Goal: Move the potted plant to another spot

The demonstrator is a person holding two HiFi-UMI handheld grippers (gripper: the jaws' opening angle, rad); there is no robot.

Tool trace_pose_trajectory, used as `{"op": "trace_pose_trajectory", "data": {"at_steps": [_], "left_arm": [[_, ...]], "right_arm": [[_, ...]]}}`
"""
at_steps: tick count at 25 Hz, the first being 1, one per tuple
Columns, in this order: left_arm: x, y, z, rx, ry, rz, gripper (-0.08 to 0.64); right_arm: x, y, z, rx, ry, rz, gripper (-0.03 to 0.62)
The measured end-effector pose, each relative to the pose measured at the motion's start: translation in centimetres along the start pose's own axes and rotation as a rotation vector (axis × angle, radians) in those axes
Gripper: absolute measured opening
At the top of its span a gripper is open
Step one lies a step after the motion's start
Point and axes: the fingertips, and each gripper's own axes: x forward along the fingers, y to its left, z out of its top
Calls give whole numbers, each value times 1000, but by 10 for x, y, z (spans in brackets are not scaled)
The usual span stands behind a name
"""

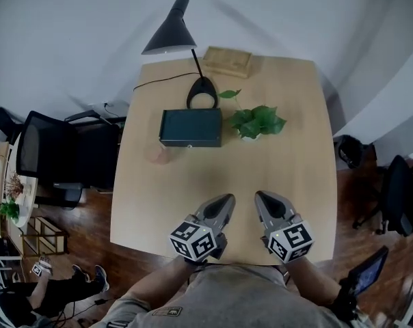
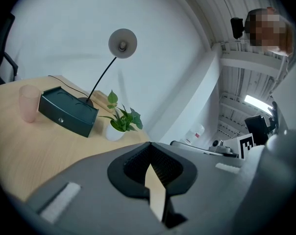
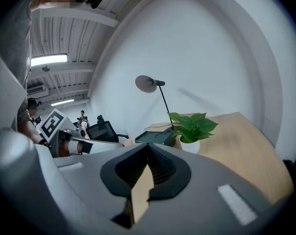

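Note:
A small potted plant with green leaves in a white pot stands on the wooden table, right of a dark green box. It also shows in the left gripper view as the plant and in the right gripper view as the plant. My left gripper and right gripper hover side by side over the table's near edge, well short of the plant. Both are shut with nothing between their jaws.
A black desk lamp stands behind the box, with a framed board at the far edge. A pale pink cup sits left of the box. A black office chair stands at the table's left side.

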Motion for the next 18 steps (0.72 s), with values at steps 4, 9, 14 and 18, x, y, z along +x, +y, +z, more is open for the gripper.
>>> {"op": "trace_pose_trajectory", "data": {"at_steps": [4,9,14,18], "left_arm": [[22,25,3,26,30,11,2],[58,63,1,56,71,42,2],[97,99,-7,120,118,68,2],[121,118,-17,180,156,75,2]], "right_arm": [[28,-21,-3,-23,27,-28,5],[65,-53,-15,-72,82,-64,5],[103,-87,-38,-100,150,-94,5],[124,-104,-65,-106,220,-108,5]]}}
